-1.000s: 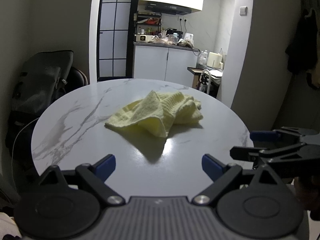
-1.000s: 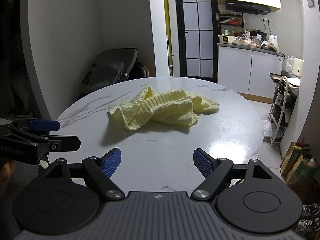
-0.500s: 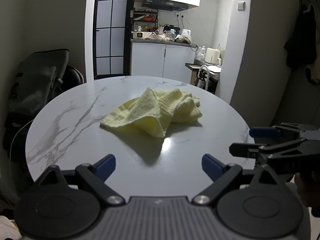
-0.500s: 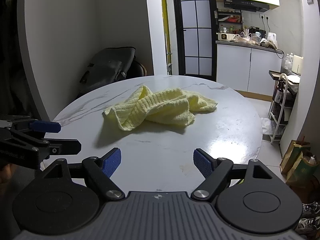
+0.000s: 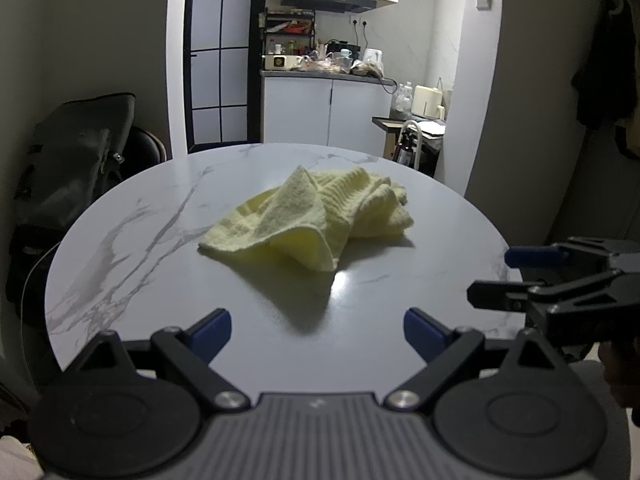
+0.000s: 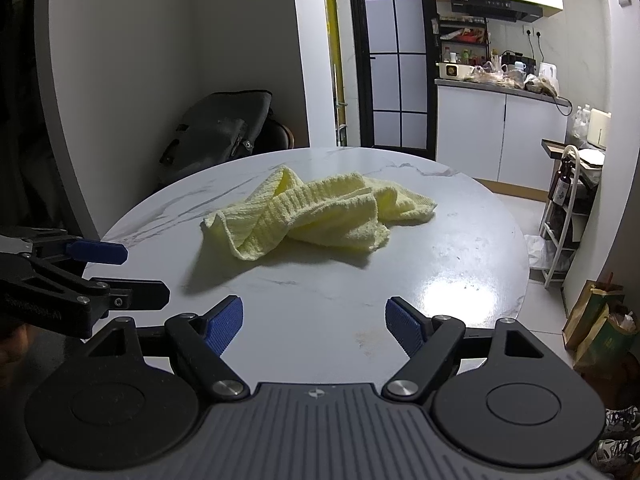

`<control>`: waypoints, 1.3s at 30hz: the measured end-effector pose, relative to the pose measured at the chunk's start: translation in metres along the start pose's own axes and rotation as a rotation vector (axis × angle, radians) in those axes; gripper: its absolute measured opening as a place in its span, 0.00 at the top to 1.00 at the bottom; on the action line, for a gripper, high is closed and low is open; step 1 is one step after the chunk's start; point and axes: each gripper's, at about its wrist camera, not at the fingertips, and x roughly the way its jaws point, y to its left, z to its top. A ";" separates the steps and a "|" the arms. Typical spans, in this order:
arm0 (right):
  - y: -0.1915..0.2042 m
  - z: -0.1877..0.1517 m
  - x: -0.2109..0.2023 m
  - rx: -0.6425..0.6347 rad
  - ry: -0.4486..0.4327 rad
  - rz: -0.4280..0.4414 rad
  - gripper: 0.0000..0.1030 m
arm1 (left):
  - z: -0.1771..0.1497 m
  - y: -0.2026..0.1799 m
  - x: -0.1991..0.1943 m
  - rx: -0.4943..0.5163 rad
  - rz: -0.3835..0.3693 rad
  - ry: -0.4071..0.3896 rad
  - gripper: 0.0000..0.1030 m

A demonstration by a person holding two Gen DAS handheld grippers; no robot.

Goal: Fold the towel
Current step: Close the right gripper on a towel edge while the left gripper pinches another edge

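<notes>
1. The left wrist view alone shows dark clothes (image 5: 604,64) hanging at two o'clock; only the right wrist view shows paper bags (image 6: 600,316) on the floor at four o'clock.
2. One yellow towel (image 5: 316,216) lies crumpled near the middle of the table (image 5: 140,248), at twelve o'clock from both grippers and touching neither.
3. Two grippers: the left gripper (image 5: 317,330) is spread wide and empty; the right gripper (image 6: 314,320) has just narrowed slightly, yet its jaws stand apart with nothing between them.
4. The round table is white marble with grey veins; a kitchen counter (image 6: 500,86) stands behind.
</notes>
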 end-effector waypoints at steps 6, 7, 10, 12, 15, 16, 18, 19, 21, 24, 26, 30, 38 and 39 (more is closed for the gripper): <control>-0.006 0.003 0.004 0.012 0.012 0.010 0.33 | 0.002 0.004 0.006 -0.010 0.000 0.012 0.16; -0.008 0.004 0.005 0.016 0.012 0.011 0.34 | 0.003 0.005 0.007 -0.011 0.005 0.013 0.16; -0.011 0.007 0.009 0.027 0.011 0.012 0.35 | 0.005 0.009 0.010 -0.017 0.019 0.013 0.18; -0.012 0.008 0.012 0.030 0.009 0.012 0.36 | 0.007 0.010 0.011 -0.017 0.030 0.004 0.18; -0.013 0.011 0.015 0.028 0.005 0.015 0.40 | 0.011 0.012 0.014 -0.017 0.036 -0.017 0.20; -0.013 0.012 0.016 0.027 0.004 0.016 0.43 | 0.011 0.012 0.015 -0.015 0.040 -0.021 0.21; -0.016 0.015 0.020 0.017 0.006 0.010 0.48 | 0.012 0.013 0.019 -0.004 0.054 -0.026 0.25; -0.018 0.017 0.021 0.017 0.009 0.006 0.51 | 0.013 0.014 0.021 0.004 0.063 -0.023 0.25; -0.020 0.018 0.024 0.019 0.011 0.000 0.52 | 0.013 0.020 0.027 0.000 0.072 -0.014 0.29; -0.027 0.026 0.031 0.032 0.005 -0.016 0.51 | 0.014 0.026 0.031 -0.006 0.069 -0.013 0.38; -0.031 0.030 0.034 0.037 -0.001 -0.020 0.51 | 0.016 0.032 0.034 -0.008 0.073 -0.013 0.39; -0.035 0.040 0.042 0.045 -0.013 -0.021 0.51 | 0.023 0.043 0.042 -0.003 0.085 -0.016 0.43; -0.044 0.063 0.066 0.038 -0.024 -0.022 0.51 | 0.031 0.054 0.058 0.029 0.100 -0.002 0.44; -0.045 0.066 0.069 0.034 -0.026 -0.019 0.51 | 0.031 0.055 0.060 0.034 0.099 0.001 0.46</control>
